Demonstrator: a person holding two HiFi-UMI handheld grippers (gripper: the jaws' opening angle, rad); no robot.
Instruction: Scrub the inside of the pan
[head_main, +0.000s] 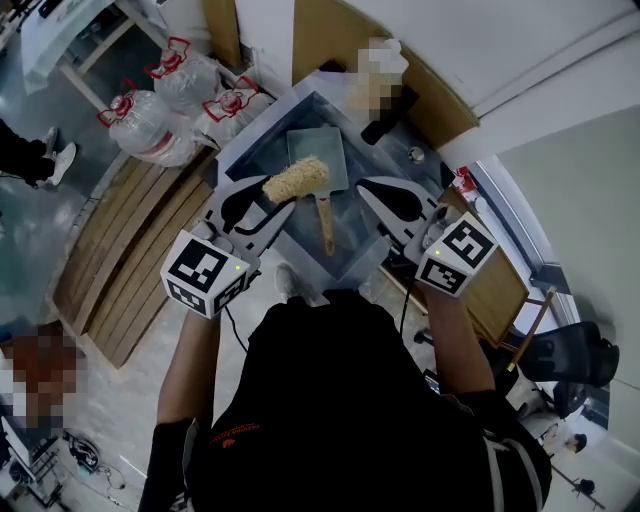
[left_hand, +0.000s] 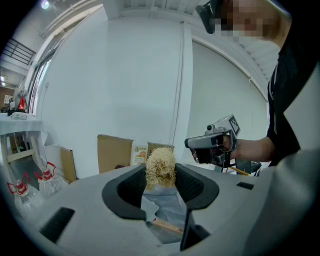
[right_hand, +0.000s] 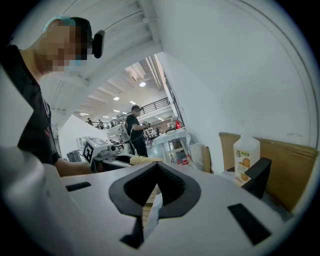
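Note:
A grey rectangular pan (head_main: 320, 152) with a wooden handle (head_main: 326, 226) lies in a metal sink (head_main: 243, 150). My left gripper (head_main: 276, 196) is shut on a tan fibrous scrubber (head_main: 298, 179), held above the pan's near left edge. In the left gripper view the scrubber (left_hand: 160, 167) sticks up between the jaws of the left gripper (left_hand: 160, 176), with the pan (left_hand: 166, 208) below. My right gripper (head_main: 366, 188) hovers over the sink's right side, shut and empty. In its own view the right gripper (right_hand: 157, 166) shows jaws that meet at the tips.
Tied plastic bags (head_main: 160, 108) lie at the far left, and wooden pallets (head_main: 128, 240) run along the sink's left side. A detergent bottle (right_hand: 245, 158) stands by cardboard behind the sink. A black office chair (head_main: 570, 356) is at the right. A person (right_hand: 134, 131) stands far off.

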